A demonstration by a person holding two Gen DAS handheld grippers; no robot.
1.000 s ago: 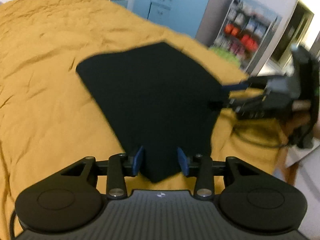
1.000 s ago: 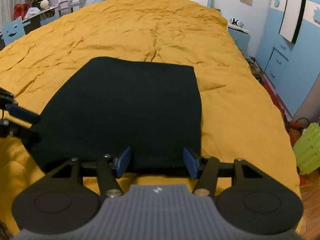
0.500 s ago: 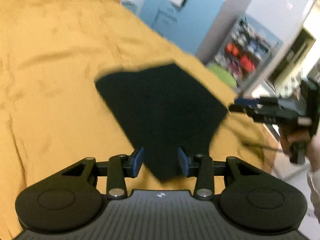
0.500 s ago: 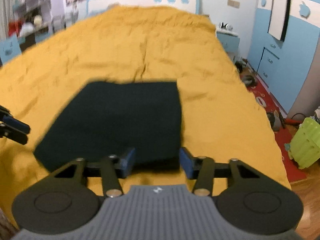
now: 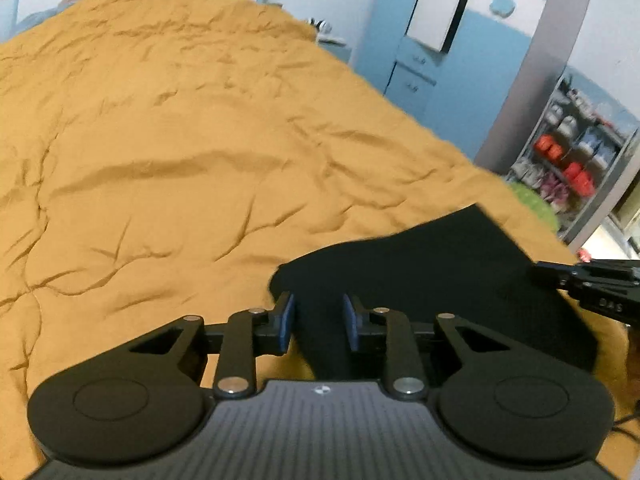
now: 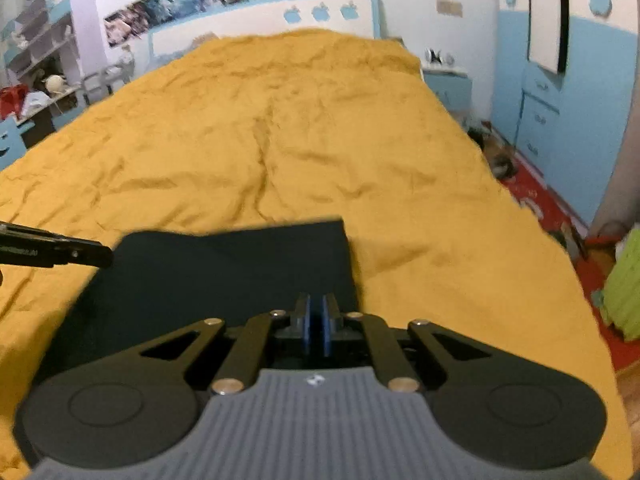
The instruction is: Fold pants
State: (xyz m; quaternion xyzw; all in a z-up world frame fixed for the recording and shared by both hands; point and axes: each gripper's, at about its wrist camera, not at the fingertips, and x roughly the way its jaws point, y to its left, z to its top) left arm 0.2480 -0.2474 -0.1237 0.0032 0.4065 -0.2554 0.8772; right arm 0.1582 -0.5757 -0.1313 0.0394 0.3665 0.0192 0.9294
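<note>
The folded black pants (image 5: 432,276) lie flat on the orange bedspread near the foot of the bed; they also show in the right wrist view (image 6: 224,268). My left gripper (image 5: 318,322) is open, its blue pads either side of the pants' near corner, not closed on it. My right gripper (image 6: 316,330) is shut with pads nearly touching, just behind the pants' near edge; no cloth shows between the pads. The right gripper's tip shows at the right of the left wrist view (image 5: 588,280), and the left gripper's tip at the left of the right wrist view (image 6: 60,252).
The orange bedspread (image 5: 180,140) covers the whole bed up to a white headboard (image 6: 260,24). Blue cabinets (image 6: 560,112) stand right of the bed. A green bin (image 6: 624,292) and a red mat (image 6: 560,216) lie on the floor. Shelves (image 5: 572,160) stand by the bed's foot.
Both grippers have pulled back from the pants toward the foot of the bed. My right gripper has closed from open to shut. The pants stay flat.
</note>
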